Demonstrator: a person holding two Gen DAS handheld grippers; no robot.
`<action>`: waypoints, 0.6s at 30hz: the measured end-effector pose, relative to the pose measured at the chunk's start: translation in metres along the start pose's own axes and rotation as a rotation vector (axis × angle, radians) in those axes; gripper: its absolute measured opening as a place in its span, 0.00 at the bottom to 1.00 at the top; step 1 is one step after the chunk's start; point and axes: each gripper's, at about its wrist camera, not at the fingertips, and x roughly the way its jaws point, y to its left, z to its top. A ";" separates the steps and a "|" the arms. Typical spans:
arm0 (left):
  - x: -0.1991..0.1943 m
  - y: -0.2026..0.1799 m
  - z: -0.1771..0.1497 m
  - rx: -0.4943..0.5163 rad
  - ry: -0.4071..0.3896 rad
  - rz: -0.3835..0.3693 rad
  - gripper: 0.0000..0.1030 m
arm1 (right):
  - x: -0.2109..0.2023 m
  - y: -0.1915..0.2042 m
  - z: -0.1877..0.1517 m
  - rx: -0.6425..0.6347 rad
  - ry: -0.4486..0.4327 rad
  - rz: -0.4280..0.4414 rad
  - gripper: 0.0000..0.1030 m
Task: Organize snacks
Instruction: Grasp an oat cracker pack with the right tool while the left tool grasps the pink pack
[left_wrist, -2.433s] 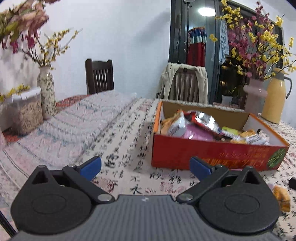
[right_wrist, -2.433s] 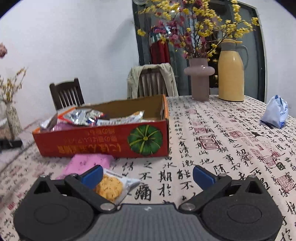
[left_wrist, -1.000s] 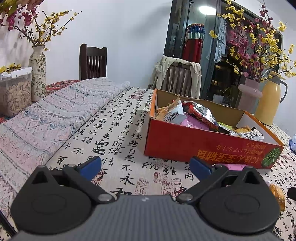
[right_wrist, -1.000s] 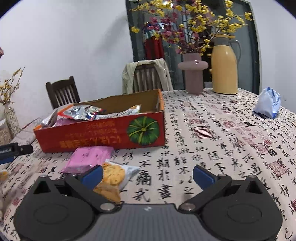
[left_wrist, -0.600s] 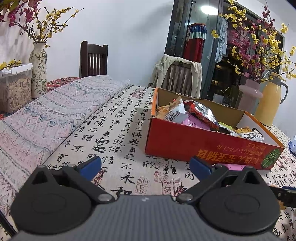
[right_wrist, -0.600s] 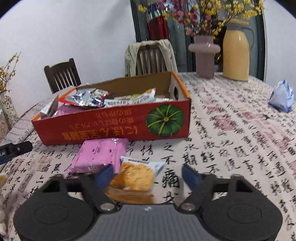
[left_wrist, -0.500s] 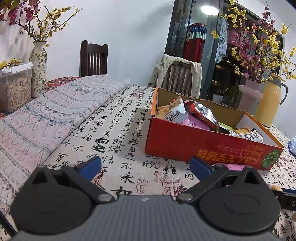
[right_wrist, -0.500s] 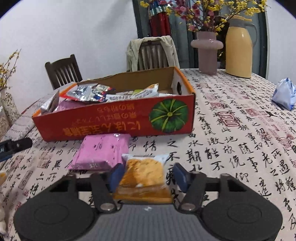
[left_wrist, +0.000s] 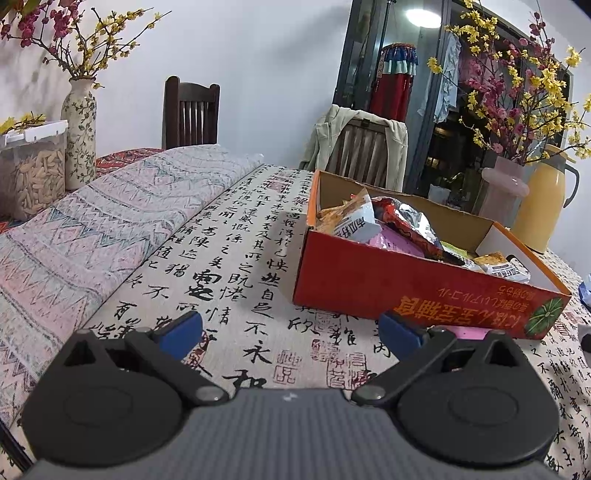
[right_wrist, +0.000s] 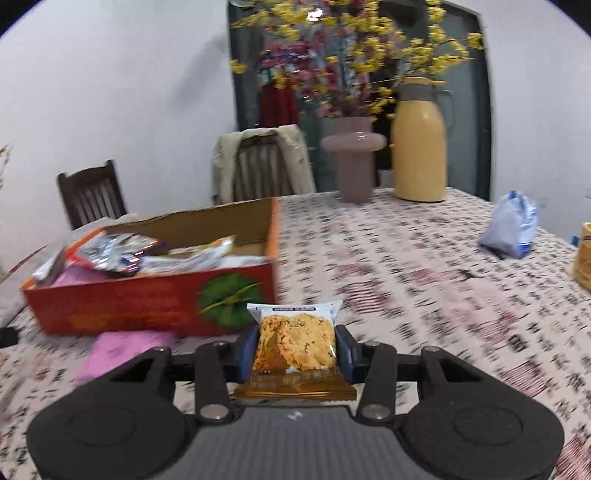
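Observation:
My right gripper (right_wrist: 295, 350) has its jaws closing on a cookie packet (right_wrist: 297, 338). Both blue pads press its sides and the packet hangs above the tablecloth. Just left of it is the red cardboard box (right_wrist: 147, 299), holding several snack packets. A pink packet (right_wrist: 125, 347) lies flat on the cloth in front of the box. In the left wrist view my left gripper (left_wrist: 290, 330) stands open with nothing between its fingers, low over the cloth in front of the box (left_wrist: 369, 288). An edge of the pink packet (left_wrist: 469, 334) shows behind the left gripper's right finger.
A pink vase (right_wrist: 354, 158) and a yellow thermos (right_wrist: 419, 147) stand at the table's far side. A blue-white bag (right_wrist: 511, 230) and a yellow packet (right_wrist: 583, 258) lie at the right. A folded patterned cloth (left_wrist: 92, 236) and a lidded container (left_wrist: 33, 170) are at the left.
My right gripper went from wide open to shut on the cookie packet and lifted it off the cloth, swinging a little to the right. My left gripper has stayed put.

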 end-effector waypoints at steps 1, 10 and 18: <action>0.000 0.000 0.000 -0.001 0.002 0.003 1.00 | 0.004 -0.005 0.001 0.002 -0.001 -0.009 0.42; 0.005 0.000 0.000 -0.006 0.033 0.037 1.00 | 0.023 -0.019 -0.010 0.031 0.034 0.008 0.42; 0.010 -0.003 0.003 0.002 0.074 0.057 1.00 | 0.023 -0.020 -0.011 0.040 0.030 0.033 0.42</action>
